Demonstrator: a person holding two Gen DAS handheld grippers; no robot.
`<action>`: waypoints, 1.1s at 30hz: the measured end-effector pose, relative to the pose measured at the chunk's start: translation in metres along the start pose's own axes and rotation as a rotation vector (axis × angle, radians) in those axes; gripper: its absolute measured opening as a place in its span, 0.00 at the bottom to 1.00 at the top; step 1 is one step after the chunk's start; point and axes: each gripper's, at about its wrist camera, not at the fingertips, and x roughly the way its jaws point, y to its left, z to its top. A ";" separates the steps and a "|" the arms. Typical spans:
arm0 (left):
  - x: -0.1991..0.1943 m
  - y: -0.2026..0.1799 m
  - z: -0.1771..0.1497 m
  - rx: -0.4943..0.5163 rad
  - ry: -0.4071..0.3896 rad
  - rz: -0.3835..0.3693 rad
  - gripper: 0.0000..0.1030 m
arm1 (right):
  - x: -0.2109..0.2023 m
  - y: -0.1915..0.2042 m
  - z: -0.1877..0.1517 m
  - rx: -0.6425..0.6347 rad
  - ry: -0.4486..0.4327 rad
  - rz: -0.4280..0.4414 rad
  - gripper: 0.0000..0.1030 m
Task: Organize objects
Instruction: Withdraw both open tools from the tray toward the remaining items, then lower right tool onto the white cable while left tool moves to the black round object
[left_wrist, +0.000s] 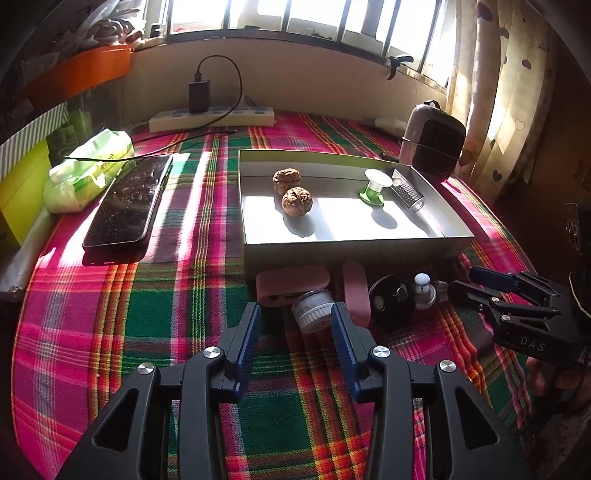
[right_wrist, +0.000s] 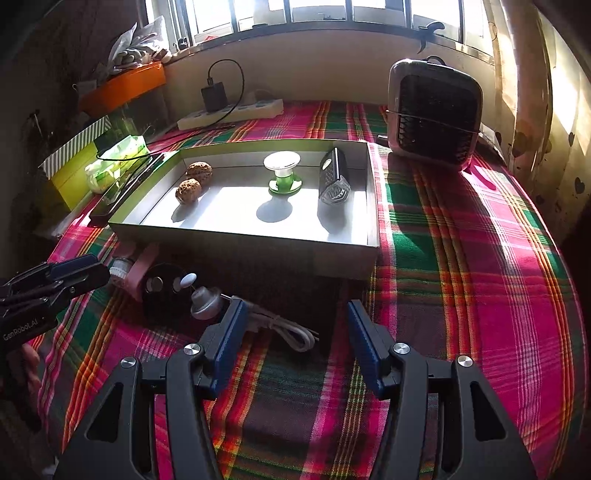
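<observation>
A shallow silver tray (left_wrist: 351, 251) (right_wrist: 240, 240) holds two walnuts (left_wrist: 295, 199) (right_wrist: 188, 190), a green-and-white spool (left_wrist: 375, 186) (right_wrist: 282, 173) and a small grater (left_wrist: 408, 192) (right_wrist: 334, 181). In the shadow in front of it lie a pink case (left_wrist: 291, 282), a black disc (left_wrist: 391, 299) (right_wrist: 166, 288), a knob (left_wrist: 424, 288) (right_wrist: 205, 301) and a white cable (right_wrist: 291, 328). My left gripper (left_wrist: 295, 325) (right_wrist: 101, 275) is open, and a small white jar (left_wrist: 314, 310) (right_wrist: 120, 269) lies on the cloth between its tips, near the right finger. My right gripper (right_wrist: 295, 317) (left_wrist: 465, 282) is open above the cable.
A plaid cloth covers the table. A phone (left_wrist: 129, 203) and a tissue pack (left_wrist: 88, 170) lie at the left, with a power strip (left_wrist: 210, 116) and charger at the back. A small heater (left_wrist: 432, 144) (right_wrist: 436, 114) stands behind the tray. Boxes line the left edge.
</observation>
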 end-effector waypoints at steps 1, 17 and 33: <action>0.002 -0.002 0.000 0.005 0.004 -0.005 0.37 | 0.001 0.001 -0.001 -0.007 0.006 0.003 0.55; 0.012 -0.008 0.007 0.022 0.010 -0.021 0.37 | 0.010 0.018 -0.004 -0.115 0.031 0.022 0.54; 0.014 -0.021 -0.006 0.053 0.055 -0.072 0.37 | -0.005 0.002 -0.015 -0.075 0.037 -0.068 0.14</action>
